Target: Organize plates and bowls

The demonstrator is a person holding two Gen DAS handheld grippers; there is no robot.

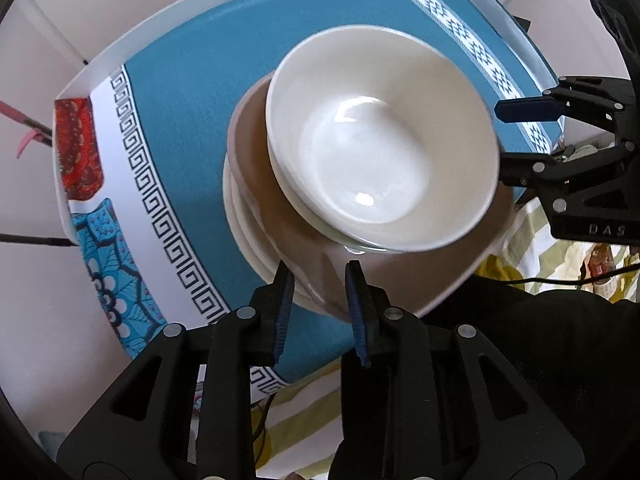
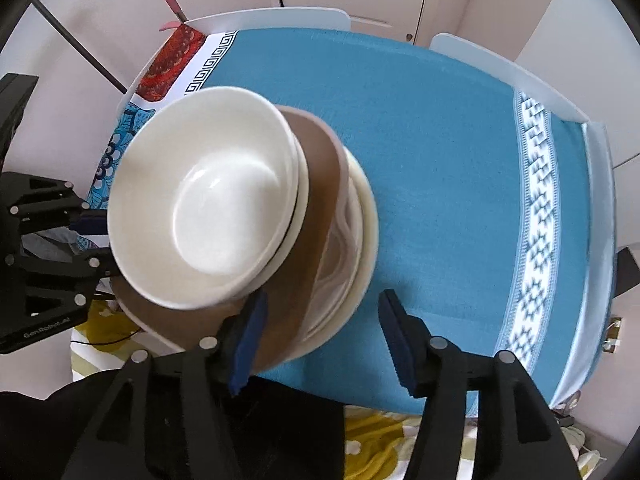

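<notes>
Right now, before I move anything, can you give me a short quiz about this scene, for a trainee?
1. True or false: the bowl sits on top of the stack.
2. The one non-white plate is: A brown, B red, C green.
3. Fill in: the right gripper is ___.
Key: 1 true; 2 A; 3 open.

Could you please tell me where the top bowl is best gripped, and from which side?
Take the top bowl by its rim, with one jaw inside and one outside. It sits upright, nested in a second bowl, so only its thin flared lip is free. It is probably best to come from above on the side of the right gripper, whose jaws stand open beside the stack.
</notes>
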